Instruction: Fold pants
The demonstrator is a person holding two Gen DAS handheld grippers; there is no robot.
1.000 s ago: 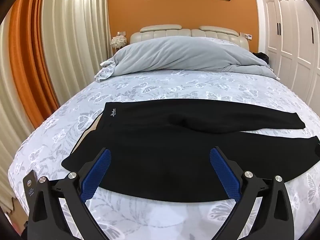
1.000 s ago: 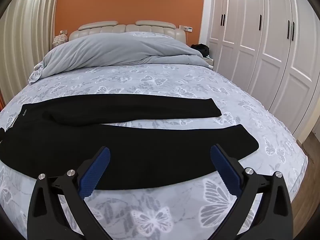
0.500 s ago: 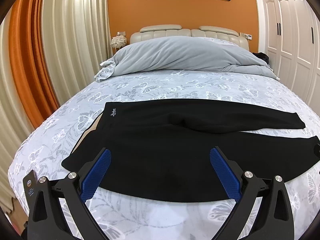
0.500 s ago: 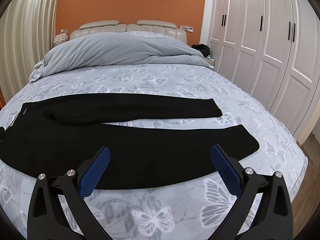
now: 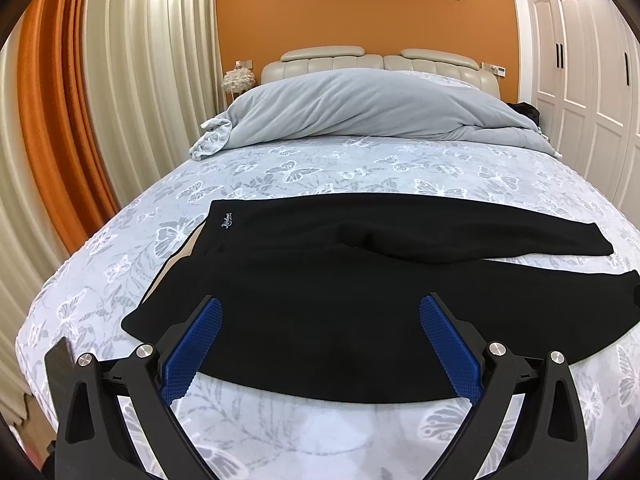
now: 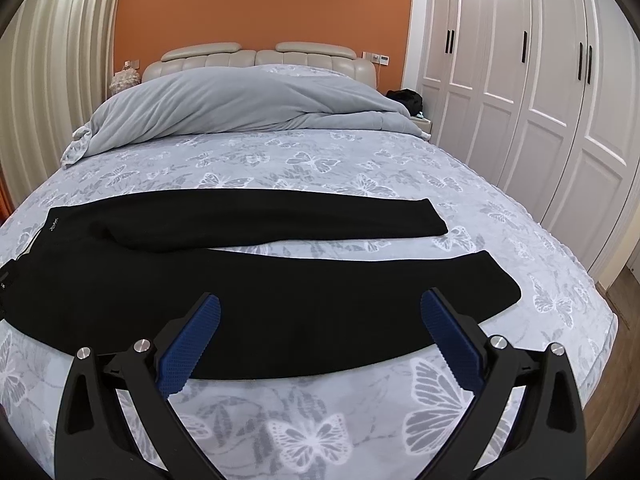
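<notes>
- the black pants [image 5: 320,304] are lying spread flat across the bed [image 5: 320,168], waistband toward the left, both legs running out to the right.
- the far leg [image 6: 280,216] is lying apart from the near leg [image 6: 320,300], with a wedge of butterfly-print sheet showing between them toward the cuffs.
- the left hand-held gripper [image 5: 320,344] is hovering over the near edge of the pants by the waist end, its blue pads [image 5: 192,348] spread wide and gripping nothing.
- the right hand-held gripper [image 6: 320,340] is hovering over the near leg, likewise released, with its blue pads [image 6: 188,344] wide apart and nothing between them.
- compared with a second ago, almost nothing is changing: the pants are keeping the same shape and place, and both grippers are staying just as wide.
- in the right wrist view the scene is sitting slightly lower in the frame than before; the left wrist view is looking practically identical.
- a rumpled grey duvet [image 5: 360,108] is lying piled at the head of the bed, below the cream headboard [image 6: 256,56].
</notes>
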